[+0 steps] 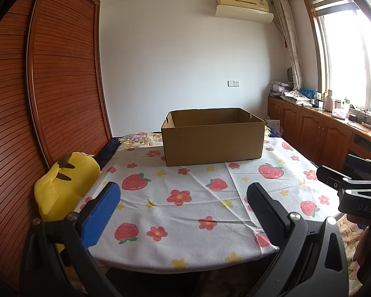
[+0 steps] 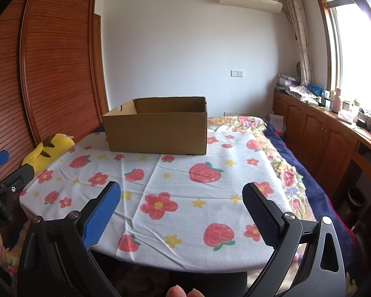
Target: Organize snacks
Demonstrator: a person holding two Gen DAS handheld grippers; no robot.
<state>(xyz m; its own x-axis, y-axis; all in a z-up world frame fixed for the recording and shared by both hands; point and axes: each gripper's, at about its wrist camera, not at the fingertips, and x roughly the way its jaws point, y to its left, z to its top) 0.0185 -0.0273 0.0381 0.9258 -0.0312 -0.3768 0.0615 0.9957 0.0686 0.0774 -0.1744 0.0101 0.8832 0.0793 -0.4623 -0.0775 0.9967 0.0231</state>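
An open brown cardboard box (image 1: 212,138) stands at the far end of a table covered with a strawberry-and-flower cloth (image 1: 185,198); it also shows in the right wrist view (image 2: 157,128). Its inside is hidden from here. No snacks are in view. My left gripper (image 1: 184,198) is open and empty above the near edge of the table. My right gripper (image 2: 181,196) is open and empty above the cloth (image 2: 180,185), to the right of the left one. The right gripper's body shows at the right edge of the left wrist view (image 1: 353,188).
A yellow plush toy (image 1: 61,188) lies at the table's left edge against a wooden slatted wardrobe (image 1: 49,86). A bed with a floral blanket (image 2: 279,163) lies to the right. Wooden cabinets (image 2: 321,133) with clutter line the window wall.
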